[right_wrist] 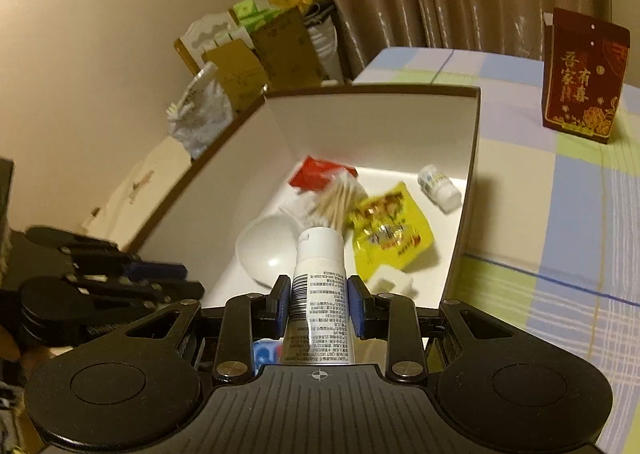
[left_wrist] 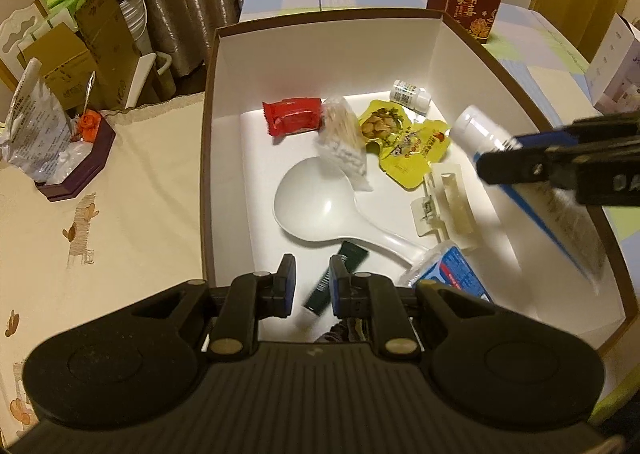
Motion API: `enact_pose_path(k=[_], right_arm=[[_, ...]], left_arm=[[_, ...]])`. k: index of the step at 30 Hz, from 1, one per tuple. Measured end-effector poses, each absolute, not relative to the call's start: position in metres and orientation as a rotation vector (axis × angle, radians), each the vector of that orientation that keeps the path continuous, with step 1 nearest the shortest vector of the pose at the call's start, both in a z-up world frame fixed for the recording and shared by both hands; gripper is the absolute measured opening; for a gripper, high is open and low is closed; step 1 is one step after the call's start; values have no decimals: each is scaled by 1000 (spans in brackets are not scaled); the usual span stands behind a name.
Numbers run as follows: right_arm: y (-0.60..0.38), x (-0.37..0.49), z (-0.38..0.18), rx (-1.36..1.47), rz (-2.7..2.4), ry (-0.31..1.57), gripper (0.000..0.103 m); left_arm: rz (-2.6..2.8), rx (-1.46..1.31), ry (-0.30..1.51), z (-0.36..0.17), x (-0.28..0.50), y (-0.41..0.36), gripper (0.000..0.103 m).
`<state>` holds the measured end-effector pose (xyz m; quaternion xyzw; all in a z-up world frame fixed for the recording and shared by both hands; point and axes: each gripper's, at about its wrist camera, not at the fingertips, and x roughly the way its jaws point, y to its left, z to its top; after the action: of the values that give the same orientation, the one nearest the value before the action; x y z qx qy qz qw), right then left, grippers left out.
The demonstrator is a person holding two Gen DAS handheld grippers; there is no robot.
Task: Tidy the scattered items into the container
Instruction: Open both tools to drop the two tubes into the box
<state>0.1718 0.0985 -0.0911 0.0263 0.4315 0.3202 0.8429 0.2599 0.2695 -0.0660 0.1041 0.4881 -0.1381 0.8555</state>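
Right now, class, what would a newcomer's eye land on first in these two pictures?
The big white box full of small items, centre frame. Then the white tube gripped by the right gripper above it. Next, the white spoon on the box floor and the red packet towards its back.

White tube (right_wrist: 318,286) tilts cap-down above the white-lined box (right_wrist: 376,122) holding scattered items.

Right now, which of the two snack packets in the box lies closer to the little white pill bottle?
The yellow snack packet: it lies just beside the small white pill bottle near the box's far wall. The red snack packet sits farther off, beyond the bag of cotton swabs.
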Motion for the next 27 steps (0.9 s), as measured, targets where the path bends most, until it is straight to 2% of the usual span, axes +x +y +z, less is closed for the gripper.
enact_pose_path(k=[9, 14, 15, 16, 17, 18, 19, 22, 26, 27], right_arm=[[115, 157, -95, -140, 690, 885, 33], [135, 140, -99, -442, 690, 927, 33], [138, 137, -100, -497, 694, 936, 43], [140, 133, -99, -523, 712, 933, 77], [138, 127, -96, -516, 732, 914, 98], [136, 122, -91, -496, 753, 880, 103], [136, 118, -87, -483, 778, 871, 103], [135, 117, -88, -483, 782, 878, 103], [129, 119, -88, -466, 777, 888, 103], [128, 119, -87, -457, 779, 891, 103]], left_arm=[[-304, 208, 1022, -66, 256, 264, 19], [-309, 211, 1031, -66, 253, 261, 21], [-305, 211, 1036, -66, 253, 261, 24], [-301, 211, 1041, -66, 252, 260, 29], [-297, 209, 1045, -65, 251, 259, 31], [-295, 205, 1047, -64, 250, 259, 39], [-293, 200, 1052, -63, 249, 258, 49], [-287, 208, 1052, -59, 244, 252, 70], [-280, 214, 1052, -56, 238, 248, 73], [-277, 209, 1055, -56, 237, 248, 77]])
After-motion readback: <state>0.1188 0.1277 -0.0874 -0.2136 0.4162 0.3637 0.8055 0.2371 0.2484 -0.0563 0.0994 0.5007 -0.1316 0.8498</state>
